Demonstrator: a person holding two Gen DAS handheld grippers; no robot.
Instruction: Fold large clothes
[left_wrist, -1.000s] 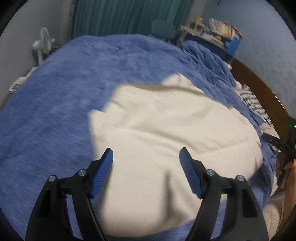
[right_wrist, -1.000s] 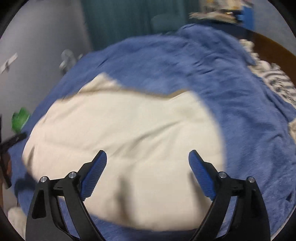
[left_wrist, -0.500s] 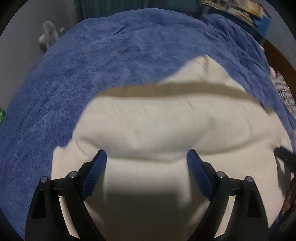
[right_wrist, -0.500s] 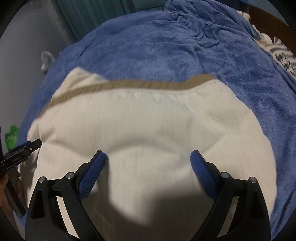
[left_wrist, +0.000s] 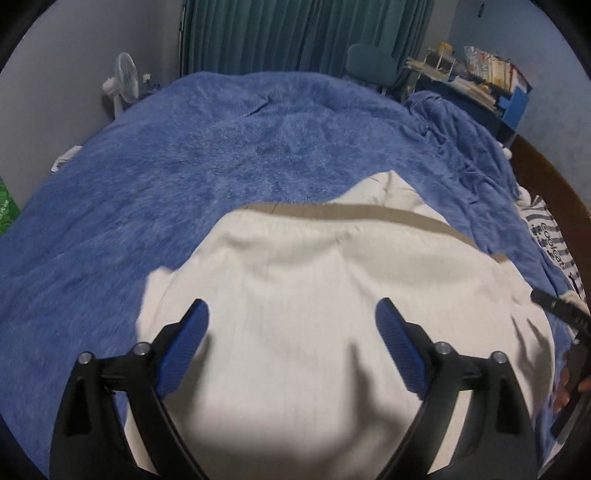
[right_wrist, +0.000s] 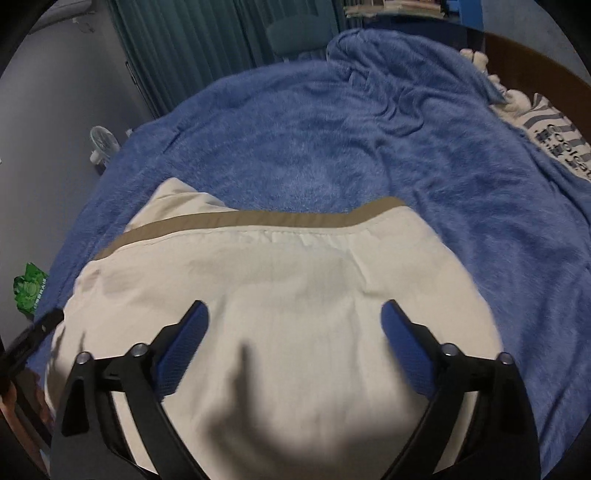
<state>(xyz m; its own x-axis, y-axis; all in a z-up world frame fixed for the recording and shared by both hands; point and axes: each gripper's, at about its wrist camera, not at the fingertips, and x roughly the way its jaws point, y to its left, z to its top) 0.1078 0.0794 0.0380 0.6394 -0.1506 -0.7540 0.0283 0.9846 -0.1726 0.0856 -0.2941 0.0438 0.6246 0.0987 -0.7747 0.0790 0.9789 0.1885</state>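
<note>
A large cream garment (left_wrist: 314, 295) with a tan band (left_wrist: 351, 212) along its far edge lies folded on a blue fuzzy blanket (left_wrist: 221, 147). It also shows in the right wrist view (right_wrist: 288, 295), with the tan band (right_wrist: 258, 219) across the far edge. My left gripper (left_wrist: 291, 321) is open and empty, just above the garment's near left part. My right gripper (right_wrist: 293, 321) is open and empty, above the garment's near right part. The tip of the right gripper shows at the right edge of the left wrist view (left_wrist: 554, 304).
The blanket (right_wrist: 369, 147) covers a bed with a brown wooden headboard (left_wrist: 554, 181) at right. A striped pillow (right_wrist: 561, 140) lies at right. A white fan (left_wrist: 123, 85), teal curtains (left_wrist: 303, 37), a chair (left_wrist: 373, 66) and cluttered shelves (left_wrist: 480, 77) stand beyond. A green bag (right_wrist: 31, 291) sits left.
Both grippers have pulled back and tilted up from the garment, so more of the bed and room shows. The garment lies flatter, without the raised fold seen half a second ago.
</note>
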